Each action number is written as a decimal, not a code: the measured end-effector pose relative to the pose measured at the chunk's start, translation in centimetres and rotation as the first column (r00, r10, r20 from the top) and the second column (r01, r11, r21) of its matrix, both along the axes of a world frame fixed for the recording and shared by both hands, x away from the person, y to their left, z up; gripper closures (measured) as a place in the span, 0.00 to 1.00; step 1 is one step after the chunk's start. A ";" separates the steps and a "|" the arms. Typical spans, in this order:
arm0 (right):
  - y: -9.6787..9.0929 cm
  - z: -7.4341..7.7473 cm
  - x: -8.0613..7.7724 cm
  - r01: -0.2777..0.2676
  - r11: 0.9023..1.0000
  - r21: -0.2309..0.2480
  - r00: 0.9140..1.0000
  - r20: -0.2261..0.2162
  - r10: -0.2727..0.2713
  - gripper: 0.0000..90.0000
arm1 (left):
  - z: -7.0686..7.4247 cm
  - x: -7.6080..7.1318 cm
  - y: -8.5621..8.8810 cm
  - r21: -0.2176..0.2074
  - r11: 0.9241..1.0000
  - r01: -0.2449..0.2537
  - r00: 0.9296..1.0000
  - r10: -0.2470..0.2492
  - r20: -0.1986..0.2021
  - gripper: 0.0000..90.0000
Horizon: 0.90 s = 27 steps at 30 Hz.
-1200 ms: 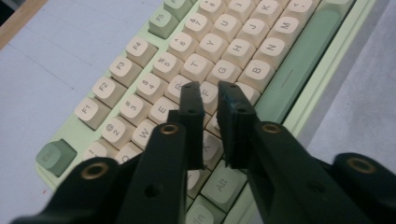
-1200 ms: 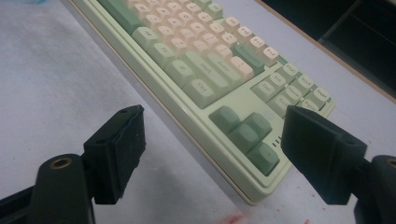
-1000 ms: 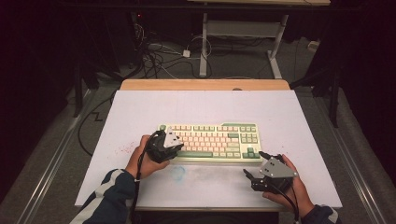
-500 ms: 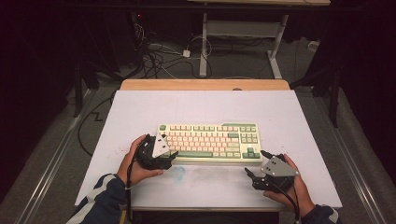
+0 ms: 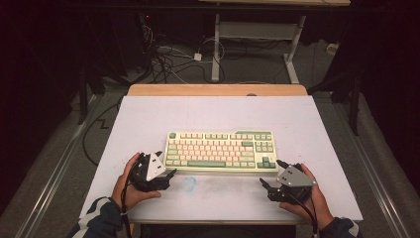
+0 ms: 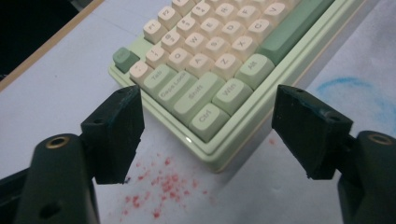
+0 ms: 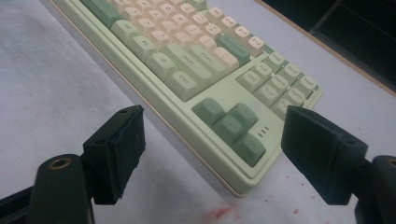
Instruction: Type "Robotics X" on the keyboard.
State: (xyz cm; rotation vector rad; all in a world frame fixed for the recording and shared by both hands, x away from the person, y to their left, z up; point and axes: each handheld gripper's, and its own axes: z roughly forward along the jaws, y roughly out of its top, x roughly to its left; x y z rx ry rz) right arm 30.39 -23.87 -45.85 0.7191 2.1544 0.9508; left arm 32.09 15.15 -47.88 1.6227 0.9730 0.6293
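The green-and-cream keyboard (image 5: 221, 151) lies flat near the middle of the white table cover (image 5: 218, 114), its long front edge facing the person. The left gripper (image 5: 166, 169) sits just off the keyboard's near left corner; its jaws have just been opening and now stand wide apart with nothing between the pads. In the left gripper view that corner of the keyboard (image 6: 219, 88), with the Ctrl and Shift keys, lies just ahead of the fingertips (image 6: 119, 128) and between them, not touching either pad, and red specks (image 6: 159, 186) mark the cover just below the corner. The right gripper (image 5: 273, 174) rests near the keyboard's near right corner, jaws released and empty. In the right gripper view the arrow keys (image 7: 231, 126) lie ahead and between the fingers (image 7: 123, 140), apart from them. A faint blue smudge (image 5: 189, 183) lies on the cover between the two grippers, just in front of the keyboard.
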 end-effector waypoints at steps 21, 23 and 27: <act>0.1 0.0 0.1 -0.015 1.000 -0.001 1.000 -0.013 0.015 0.25 | 0.6 0.9 0.7 0.047 0.999 0.000 0.998 0.003 -0.064 0.97; 0.1 0.0 0.0 -0.018 1.000 -0.003 1.000 -0.013 0.018 0.25 | 0.8 1.0 0.6 0.040 0.999 0.007 0.999 -0.005 -0.054 0.97; 0.2 0.0 0.0 -0.019 1.000 -0.003 1.000 -0.014 0.019 0.25 | 1.4 1.6 0.2 0.012 1.000 0.021 0.997 -0.020 -0.069 0.97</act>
